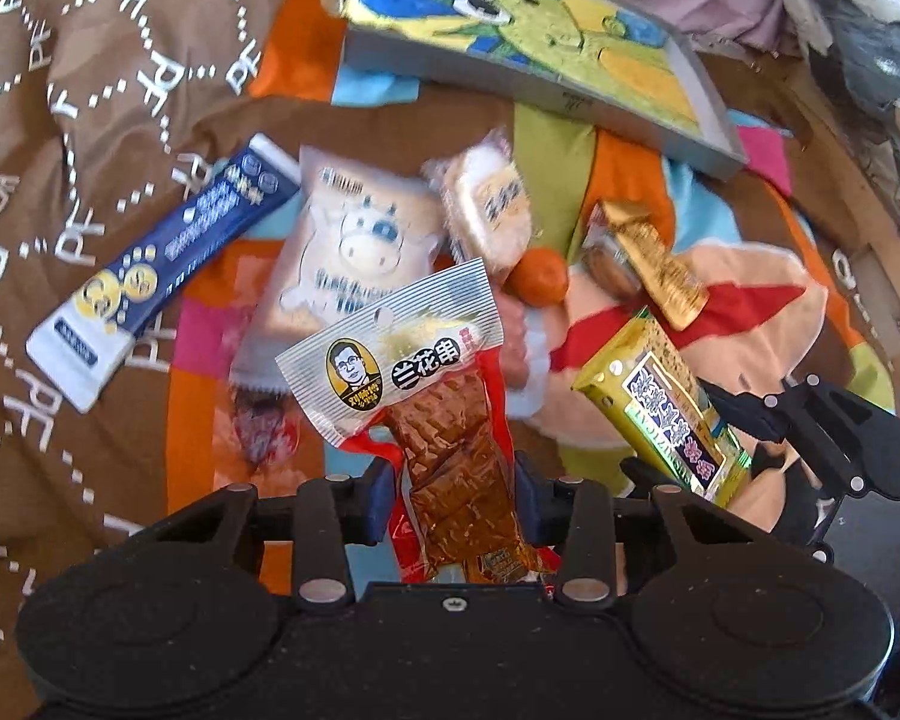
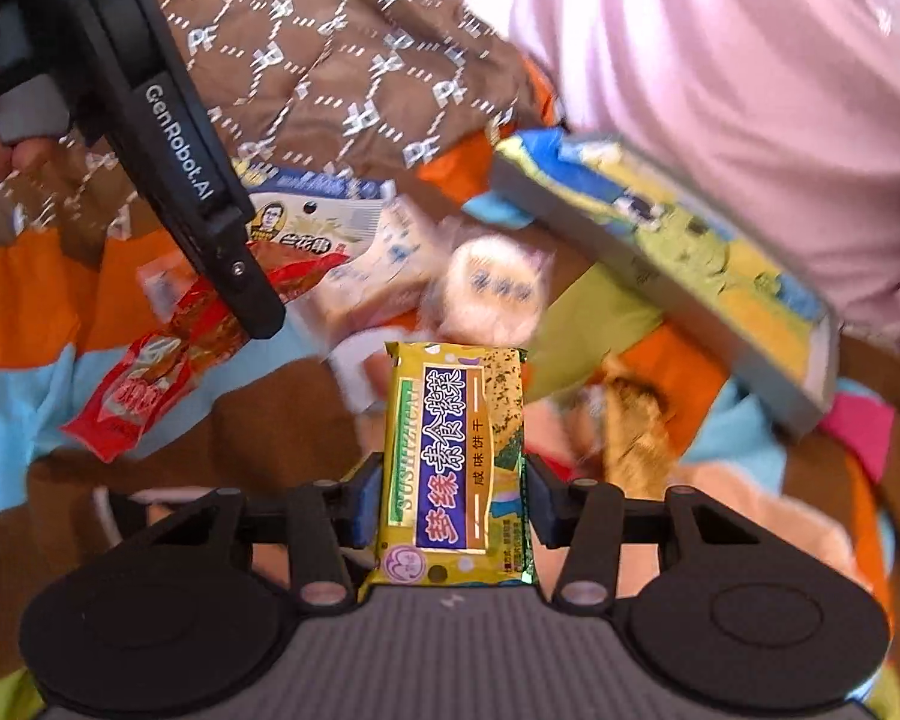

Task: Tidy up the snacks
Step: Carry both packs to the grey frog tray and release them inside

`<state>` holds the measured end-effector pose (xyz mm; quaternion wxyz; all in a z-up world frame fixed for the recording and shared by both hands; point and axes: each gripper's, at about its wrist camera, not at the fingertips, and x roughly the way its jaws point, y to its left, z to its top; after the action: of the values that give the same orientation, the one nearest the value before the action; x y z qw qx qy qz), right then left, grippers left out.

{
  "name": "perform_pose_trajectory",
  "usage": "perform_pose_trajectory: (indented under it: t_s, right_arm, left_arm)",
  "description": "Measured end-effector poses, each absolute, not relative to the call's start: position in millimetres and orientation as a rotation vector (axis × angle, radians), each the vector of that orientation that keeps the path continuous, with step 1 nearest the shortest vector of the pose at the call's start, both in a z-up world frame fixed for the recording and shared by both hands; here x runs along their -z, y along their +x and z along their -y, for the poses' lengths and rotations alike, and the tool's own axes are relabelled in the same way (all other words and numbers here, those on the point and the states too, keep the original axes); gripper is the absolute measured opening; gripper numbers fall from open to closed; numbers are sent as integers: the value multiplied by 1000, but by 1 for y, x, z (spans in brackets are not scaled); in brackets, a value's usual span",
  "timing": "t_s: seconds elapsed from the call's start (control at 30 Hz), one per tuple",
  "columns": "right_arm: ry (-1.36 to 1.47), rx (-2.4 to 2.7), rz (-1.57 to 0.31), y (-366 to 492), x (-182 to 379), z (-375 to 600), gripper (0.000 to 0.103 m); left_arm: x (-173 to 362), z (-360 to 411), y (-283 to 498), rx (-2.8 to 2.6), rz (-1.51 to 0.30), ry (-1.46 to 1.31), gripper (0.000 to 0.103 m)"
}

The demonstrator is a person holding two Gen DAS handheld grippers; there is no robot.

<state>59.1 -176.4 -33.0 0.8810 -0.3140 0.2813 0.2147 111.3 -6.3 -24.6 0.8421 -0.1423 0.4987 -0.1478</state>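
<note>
We saw the left tongs (image 1: 457,501) pinching the tofu pack (image 1: 444,450) and the right tongs (image 2: 450,507) pinching the yellow cracker pack (image 2: 456,456), both lifted above the quilt (image 1: 108,60).

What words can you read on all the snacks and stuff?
"兰花串": tofu skewer packet
"SUSHIZIZAI", "咸味饼干": yellow cracker packet
"GenRobot.AI": left gripper
"PF": brown quilt
Blue tube packet, cow packet: too blurred.
</note>
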Motion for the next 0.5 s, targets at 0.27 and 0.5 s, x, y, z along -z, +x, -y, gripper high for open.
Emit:
perform_pose_trajectory:
  t_s: [0.27, 0.5]
  right_arm:
    - [-600, -332, -444, 118, -11, 187, 52]
    - [-494, -178, -350, 201, -40, 204, 52]
  left_arm:
    - [-23, 3, 166, 286, -869, -413, 41]
    - [-68, 11, 242, 208, -626, -460, 42]
